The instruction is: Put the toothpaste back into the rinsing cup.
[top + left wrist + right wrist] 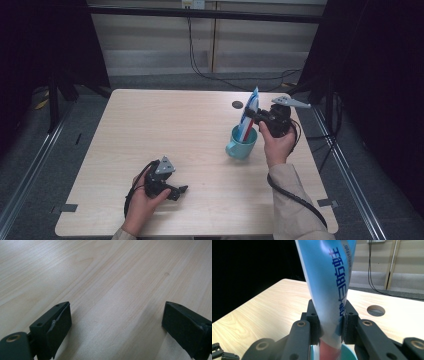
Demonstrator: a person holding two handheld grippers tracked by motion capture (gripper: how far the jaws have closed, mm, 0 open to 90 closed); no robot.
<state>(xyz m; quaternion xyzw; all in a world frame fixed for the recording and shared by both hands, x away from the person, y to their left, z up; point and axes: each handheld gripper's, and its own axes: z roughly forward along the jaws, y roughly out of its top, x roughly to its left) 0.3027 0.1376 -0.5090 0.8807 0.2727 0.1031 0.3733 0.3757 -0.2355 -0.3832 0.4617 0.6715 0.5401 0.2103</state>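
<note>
— Toothpaste tube [249, 118] clamped between the pads of the right gripper [256, 116], squeezed about mid-length, crimped flat end up. Lower end already down inside the teal mug [241, 143], near the right edge of the wooden table [165, 135].

— Long axis?

— Nearly upright, leaning a little toward the far side in the high view. Sits straight above the mug's mouth, so a plain descent and release probably enough; no sideways shift called for.

— And from the other side?

— Left gripper [176, 190] resting low on the table's near left, well apart from mug and tube. Jaws spread wide over bare wood grain in the left gripper view, nothing between them. Right hand [276, 145] far nearer, obviously.

— Materials?

— Tube soft and glossy, blue and white with dark blue printed characters [338, 277], red toward the bottom; dents slightly under the pads [315, 326]. Mug smooth, glazed-looking, round rim [349, 352] just visible below the jaws, handle toward the near left. Table pale laminate with a round cable hole [237, 105] beyond the mug.

— Risk?

— Light mug, tall tube: likely to tip the mug if released while leaning.
</note>
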